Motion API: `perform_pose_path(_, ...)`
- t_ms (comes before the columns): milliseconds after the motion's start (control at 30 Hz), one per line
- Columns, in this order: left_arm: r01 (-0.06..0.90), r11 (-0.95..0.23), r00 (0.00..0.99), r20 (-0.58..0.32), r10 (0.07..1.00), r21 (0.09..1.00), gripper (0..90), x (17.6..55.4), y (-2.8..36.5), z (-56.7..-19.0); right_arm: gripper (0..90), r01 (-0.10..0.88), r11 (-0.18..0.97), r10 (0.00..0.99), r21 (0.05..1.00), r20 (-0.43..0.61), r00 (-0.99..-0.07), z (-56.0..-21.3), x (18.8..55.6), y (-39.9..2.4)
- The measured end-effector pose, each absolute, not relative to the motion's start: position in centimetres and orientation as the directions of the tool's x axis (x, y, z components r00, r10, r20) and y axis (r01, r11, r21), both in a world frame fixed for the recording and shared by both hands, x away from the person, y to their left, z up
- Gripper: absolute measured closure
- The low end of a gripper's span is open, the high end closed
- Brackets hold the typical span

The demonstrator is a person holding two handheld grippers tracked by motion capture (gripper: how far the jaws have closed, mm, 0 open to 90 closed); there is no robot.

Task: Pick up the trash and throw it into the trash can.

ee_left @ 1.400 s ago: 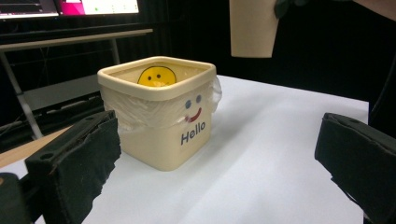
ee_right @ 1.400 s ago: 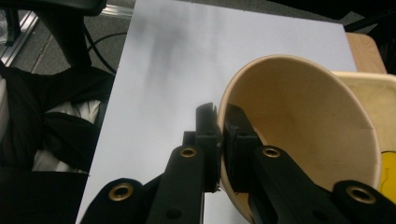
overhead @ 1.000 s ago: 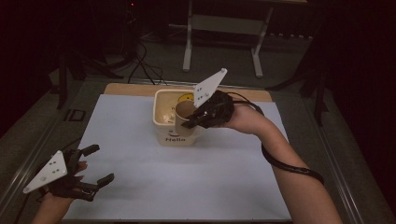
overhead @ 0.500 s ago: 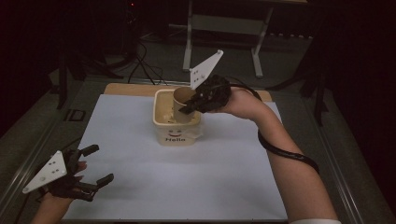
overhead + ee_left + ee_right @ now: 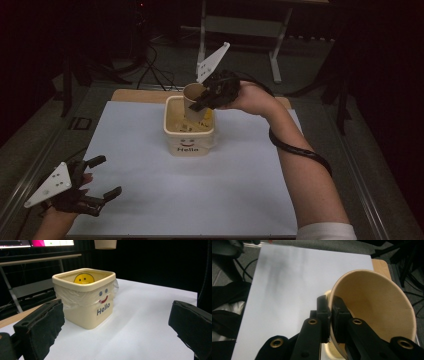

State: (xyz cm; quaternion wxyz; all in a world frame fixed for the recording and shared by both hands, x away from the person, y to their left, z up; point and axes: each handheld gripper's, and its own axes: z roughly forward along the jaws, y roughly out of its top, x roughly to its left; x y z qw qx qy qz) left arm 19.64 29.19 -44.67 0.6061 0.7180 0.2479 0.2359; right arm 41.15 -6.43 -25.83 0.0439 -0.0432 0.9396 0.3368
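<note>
Right gripper (image 5: 200, 103): clamped on paper cup (image 5: 193, 97) rim, above Hello tub (image 5: 190, 142). Left gripper (image 5: 104, 176): jaws wide, empty, near counter (image 5: 150, 200) corner.

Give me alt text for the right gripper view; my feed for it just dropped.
The right gripper pinches the rim of a tan paper cup, one jaw inside the wall and one outside, with the cup's open mouth facing the camera. A white table mat lies below, with a cream bin partly visible under the cup.
</note>
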Motion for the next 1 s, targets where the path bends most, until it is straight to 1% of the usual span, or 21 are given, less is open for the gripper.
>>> perform_pose_path(600, 0.076, -0.149, 0.77, 0.037, 0.637, 0.986, 1.1, 19.7, 29.1, -44.9, 85.9, -0.104, 0.768, -0.026, 0.632, -0.131, -0.991, -25.8, 43.9, -5.4)
perform_pose_path(1000, 0.079, -0.149, 0.772, 0.034, 0.635, 0.986, 1.1, 19.7, 29.1, -44.9, 85.4, -0.07, 0.777, 0.011, 0.625, -0.125, -0.992, -26.1, 45.6, -4.8)
